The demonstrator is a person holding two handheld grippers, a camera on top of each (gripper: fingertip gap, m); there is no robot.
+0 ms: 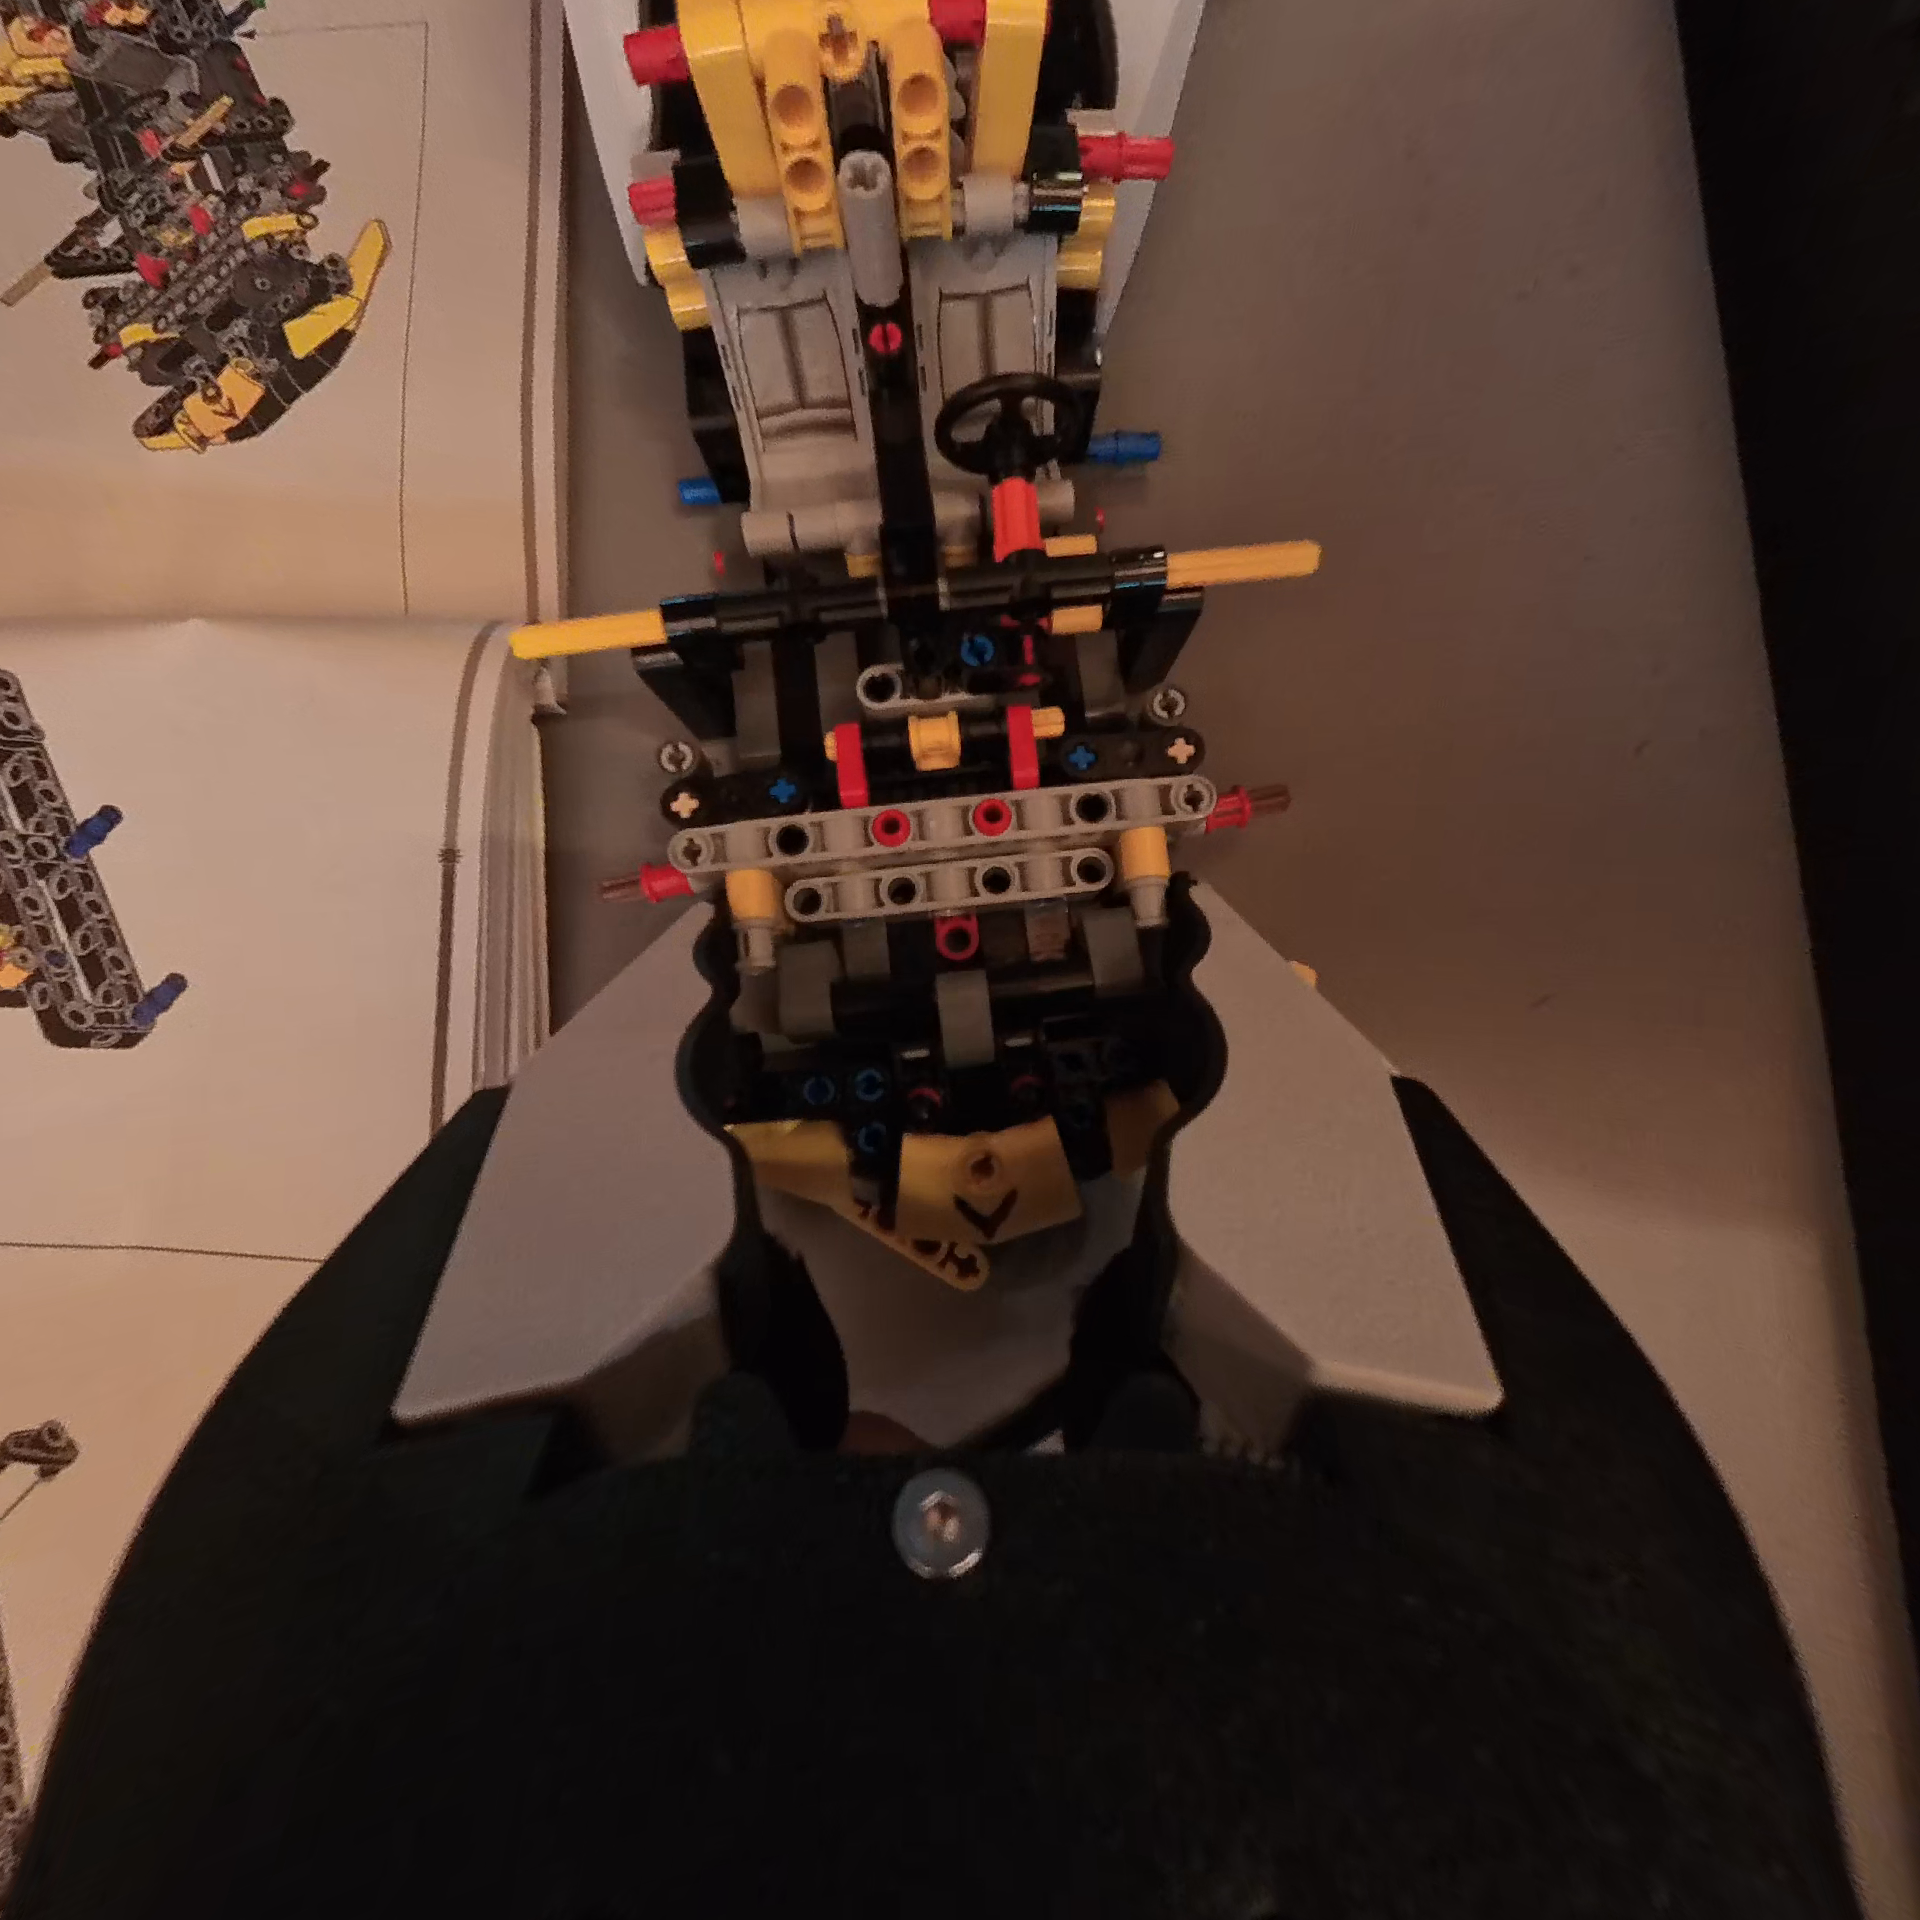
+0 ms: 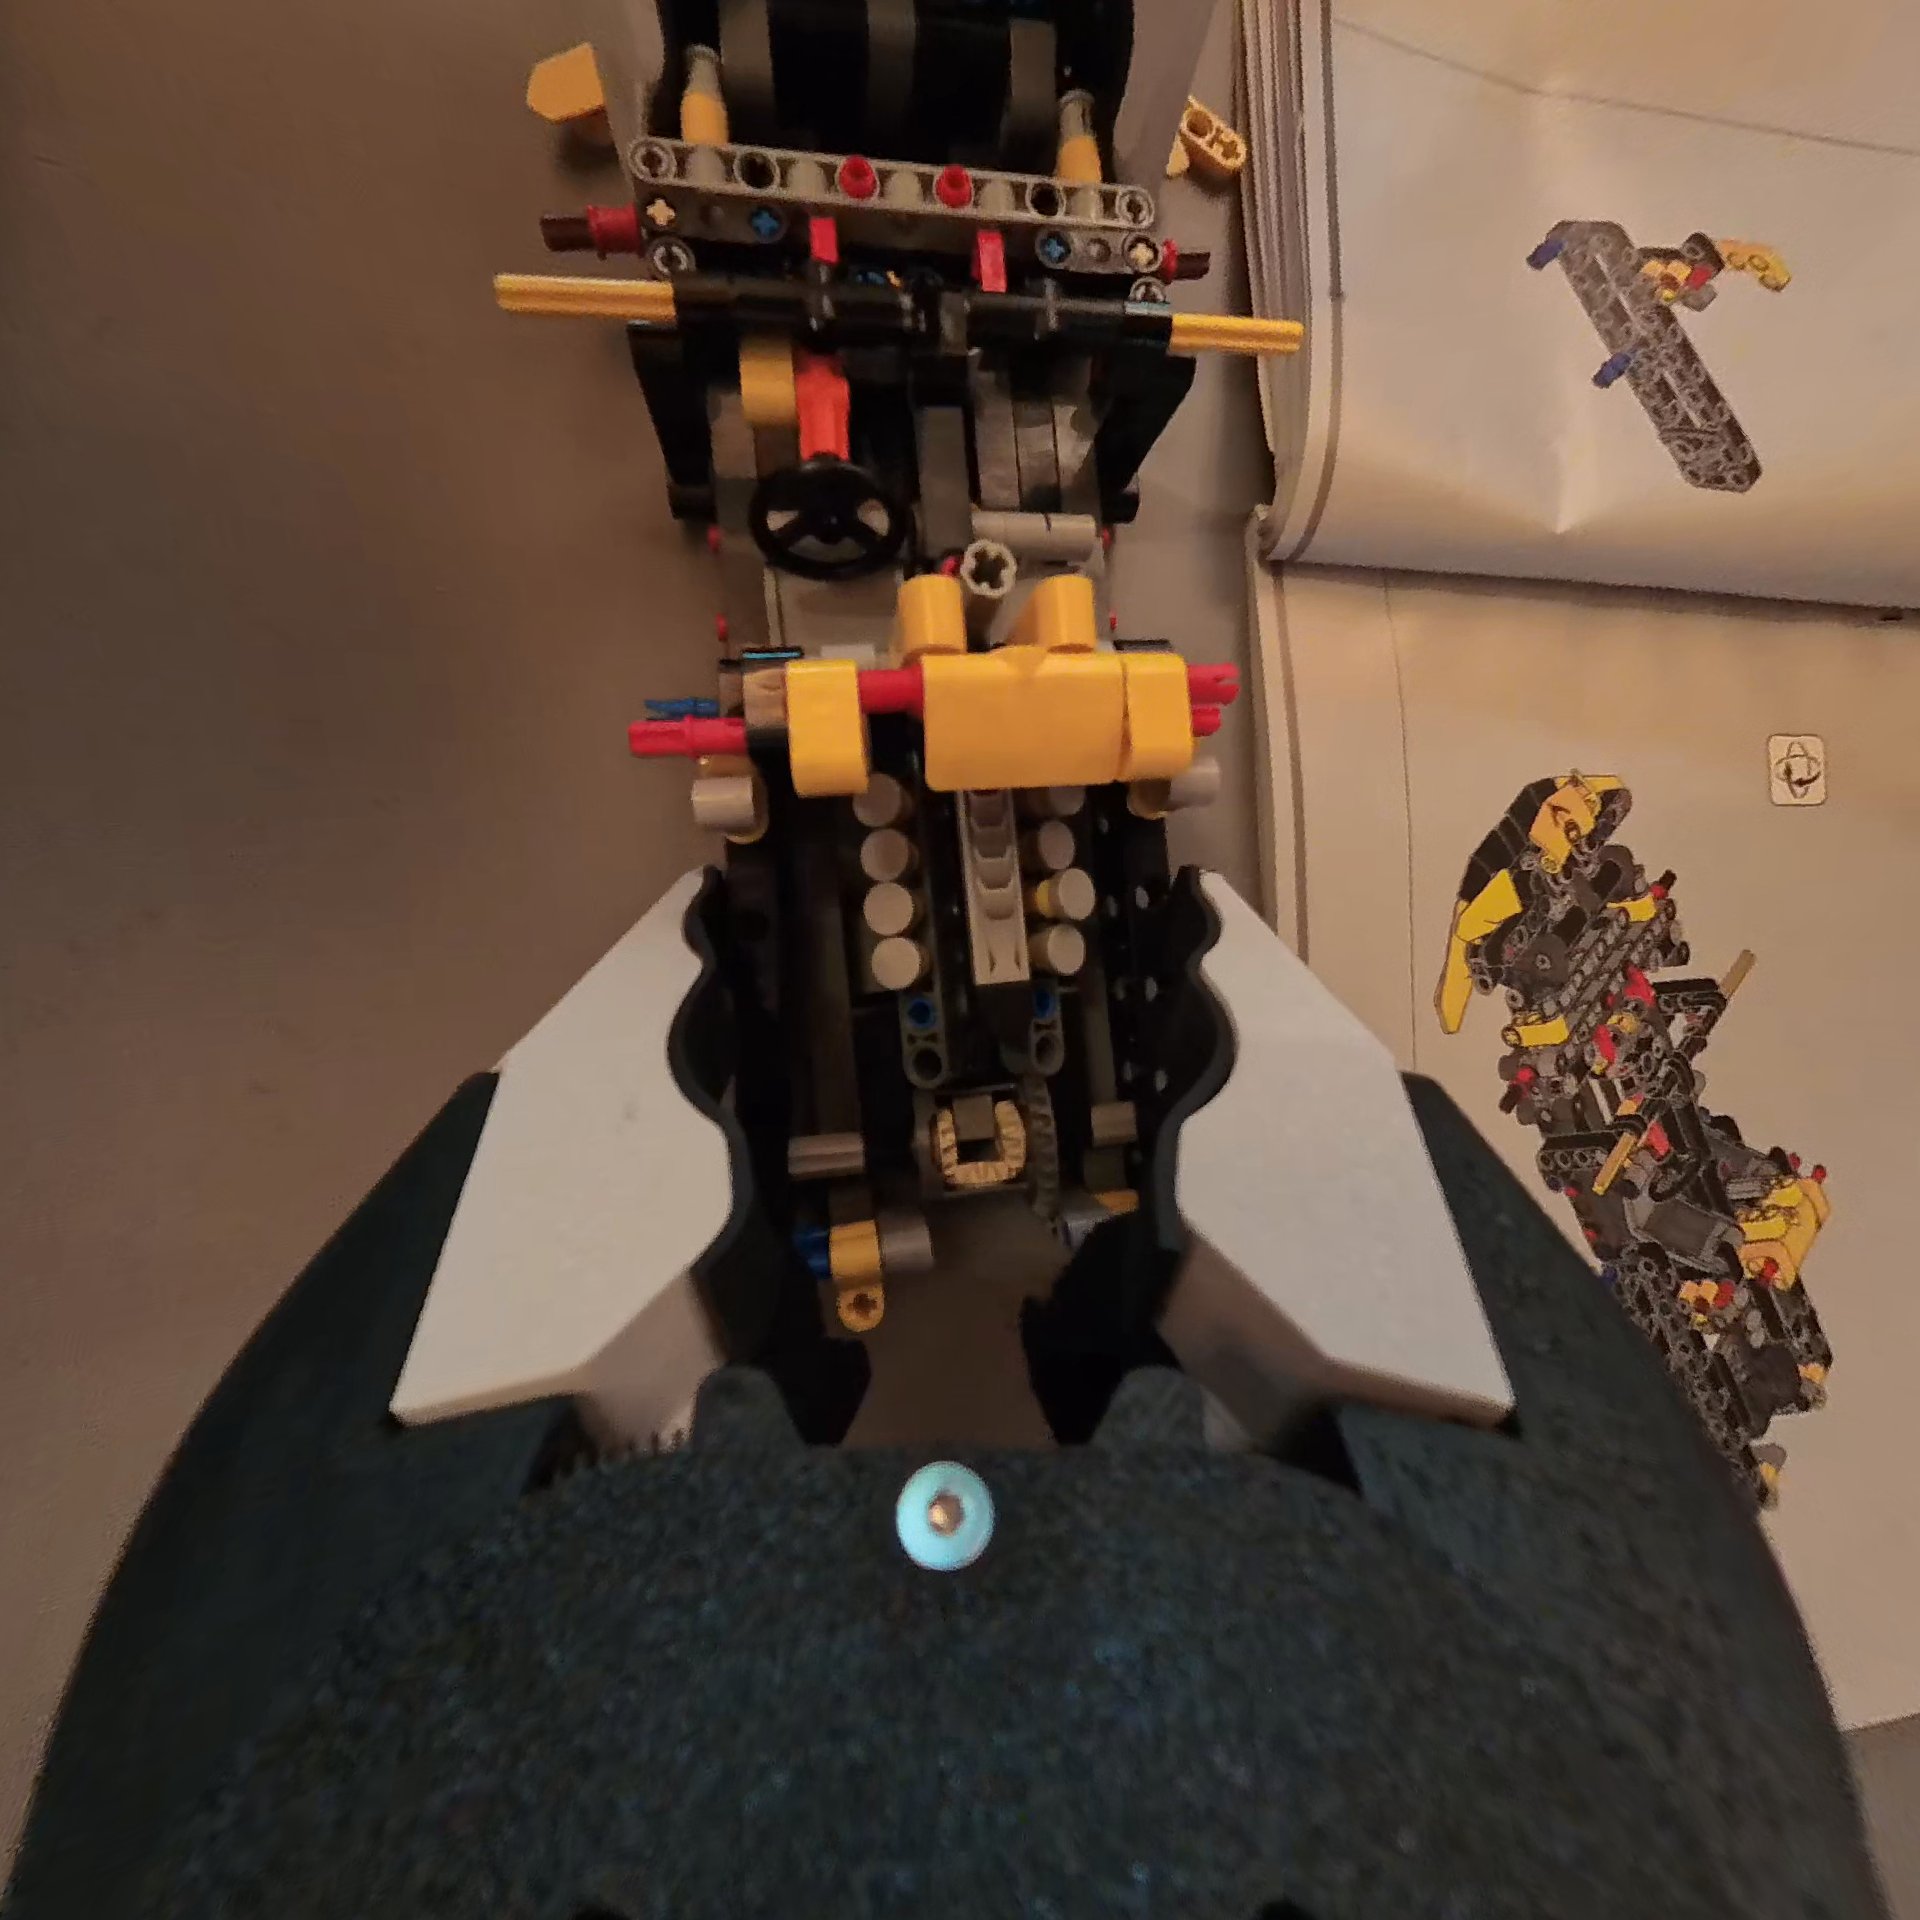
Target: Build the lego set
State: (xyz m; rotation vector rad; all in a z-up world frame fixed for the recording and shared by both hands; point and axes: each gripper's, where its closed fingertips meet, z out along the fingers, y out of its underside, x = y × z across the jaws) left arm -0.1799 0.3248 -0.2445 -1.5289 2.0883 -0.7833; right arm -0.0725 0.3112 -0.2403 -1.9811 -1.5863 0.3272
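A long black, grey and yellow lego car chassis (image 1: 935, 623) with a black steering wheel (image 1: 1006, 421) and a yellow cross axle (image 1: 1242, 563) is held at both ends. My left gripper (image 1: 951, 997) is shut on its front end, by the yellow nose panel (image 1: 966, 1195). My right gripper (image 2: 951, 987) is shut on the rear end of the chassis (image 2: 956, 727), around the engine cylinders (image 2: 891, 904). The right gripper's white fingers (image 1: 608, 125) show at the top of the left wrist view.
An open instruction booklet (image 1: 260, 520) lies on the tan table beside the model; it also shows in the right wrist view (image 2: 1610, 727). Two loose yellow pieces (image 2: 566, 83) (image 2: 1205, 135) lie on the table near the model's front end.
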